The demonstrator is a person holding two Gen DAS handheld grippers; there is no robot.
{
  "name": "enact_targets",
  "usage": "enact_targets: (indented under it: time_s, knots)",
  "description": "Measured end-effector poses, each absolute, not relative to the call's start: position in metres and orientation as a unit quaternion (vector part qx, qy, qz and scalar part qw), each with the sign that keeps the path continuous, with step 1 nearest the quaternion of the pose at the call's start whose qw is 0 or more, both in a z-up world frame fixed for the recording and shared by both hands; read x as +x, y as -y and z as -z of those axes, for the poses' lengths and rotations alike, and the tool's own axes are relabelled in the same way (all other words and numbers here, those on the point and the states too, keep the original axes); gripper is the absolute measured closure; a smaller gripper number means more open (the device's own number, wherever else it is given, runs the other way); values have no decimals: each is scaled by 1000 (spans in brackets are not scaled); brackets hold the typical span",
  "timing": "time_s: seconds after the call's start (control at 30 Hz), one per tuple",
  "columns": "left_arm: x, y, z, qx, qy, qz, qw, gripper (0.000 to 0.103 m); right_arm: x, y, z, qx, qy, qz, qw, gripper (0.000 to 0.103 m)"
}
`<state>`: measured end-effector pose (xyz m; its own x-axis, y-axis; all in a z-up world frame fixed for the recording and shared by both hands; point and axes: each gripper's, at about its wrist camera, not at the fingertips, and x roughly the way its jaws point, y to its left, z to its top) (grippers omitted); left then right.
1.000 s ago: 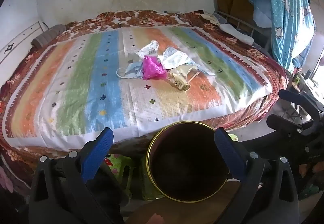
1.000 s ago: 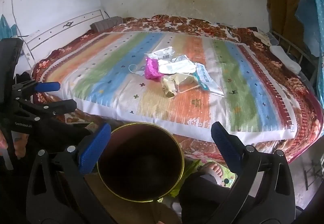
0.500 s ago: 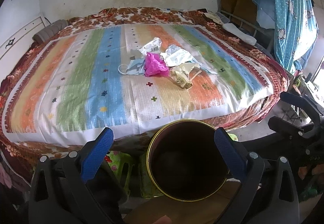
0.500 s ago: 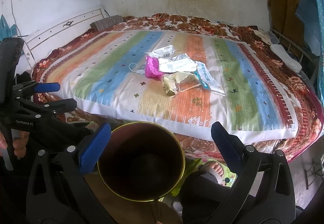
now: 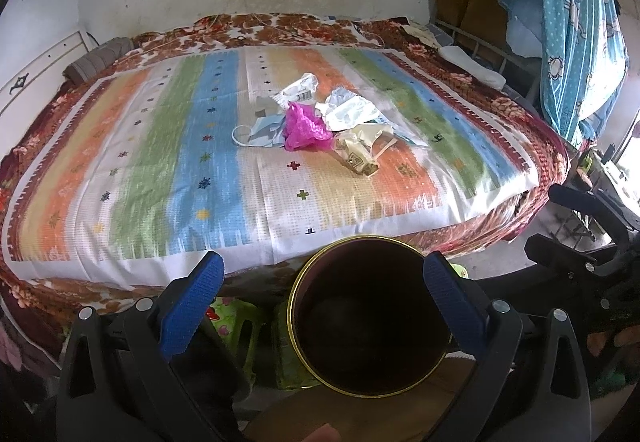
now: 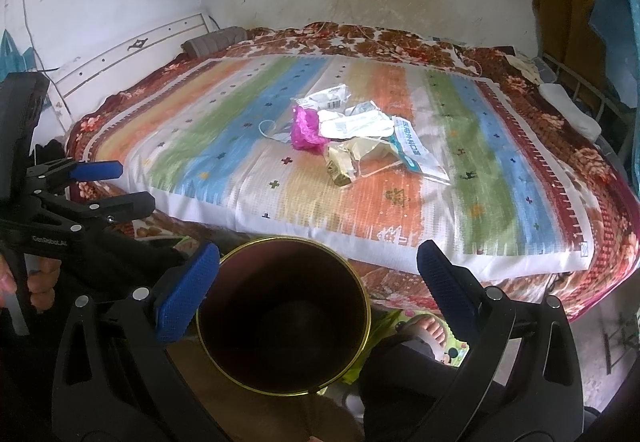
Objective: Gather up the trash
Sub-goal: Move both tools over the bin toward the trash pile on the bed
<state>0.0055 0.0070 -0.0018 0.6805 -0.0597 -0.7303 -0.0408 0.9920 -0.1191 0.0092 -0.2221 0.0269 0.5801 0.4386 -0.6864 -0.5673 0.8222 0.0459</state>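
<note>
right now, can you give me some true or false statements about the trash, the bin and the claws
1. The trash lies in a pile on the bed. True.
2. The left claw grips the pink bag. False: it is open and empty, short of the bed, and the bag lies in the pile.
3. The bin stands in front of the bed's near edge. True.
4. The bin is full of wrappers. False: its dark inside shows no trash.
5. The right claw is open. True.
6. The pink bag lies alone at the foot of the bed. False: it touches the other scraps mid-bed.
</note>
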Motion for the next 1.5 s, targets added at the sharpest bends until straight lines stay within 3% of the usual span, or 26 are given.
enact_targets:
  time_s: [1.0, 1.5]
  knots:
    - [15, -3, 4, -60, -411, 5, 910, 6, 16, 211, -25, -89, -379, -299, 871, 9]
    - [50, -24, -11, -105, -401, -10, 910, 6, 56, 209, -37, -59, -389, -301, 869, 9]
